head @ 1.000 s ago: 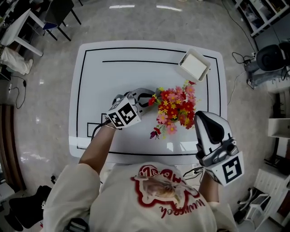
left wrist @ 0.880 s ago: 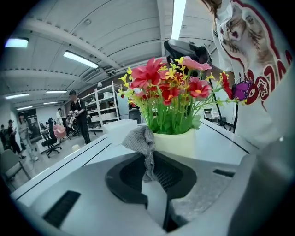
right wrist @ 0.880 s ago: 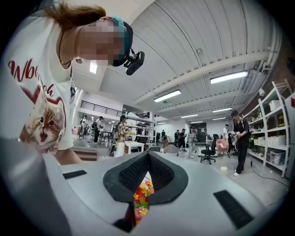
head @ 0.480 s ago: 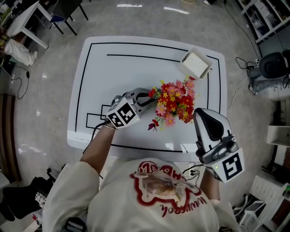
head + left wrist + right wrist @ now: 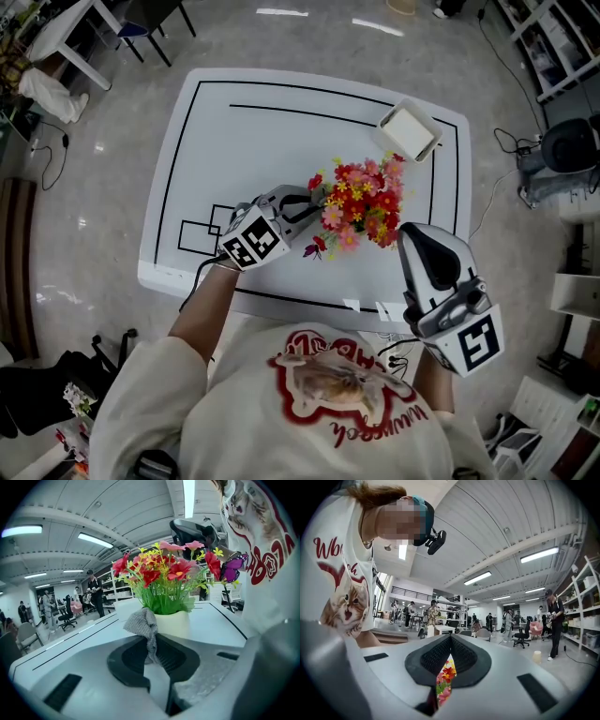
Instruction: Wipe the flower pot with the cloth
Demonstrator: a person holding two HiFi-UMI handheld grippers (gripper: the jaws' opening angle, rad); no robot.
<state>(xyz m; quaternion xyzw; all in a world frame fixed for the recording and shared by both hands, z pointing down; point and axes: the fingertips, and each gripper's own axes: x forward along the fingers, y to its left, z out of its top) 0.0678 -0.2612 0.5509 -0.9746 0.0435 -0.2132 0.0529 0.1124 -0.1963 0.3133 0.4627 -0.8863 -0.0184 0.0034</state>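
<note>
Nearest, at five o'clock of the flowers point(image 5: 361, 202), the right gripper point(image 5: 410, 239) hovers with its jaws closed on nothing; only a thin slit between them shows blooms beyond. At nine o'clock the left gripper point(image 5: 152, 641) pinches a grey cloth point(image 5: 143, 623), jaws nearly together on it. The cloth's bunched end touches the side of the white flower pot point(image 5: 174, 623). From the head view the pot is hidden under the red, pink and yellow blooms filling it. Farther, at one o'clock by the table's point(image 5: 244, 150) far edge, sits a white square box point(image 5: 410, 131), contents unclear.
</note>
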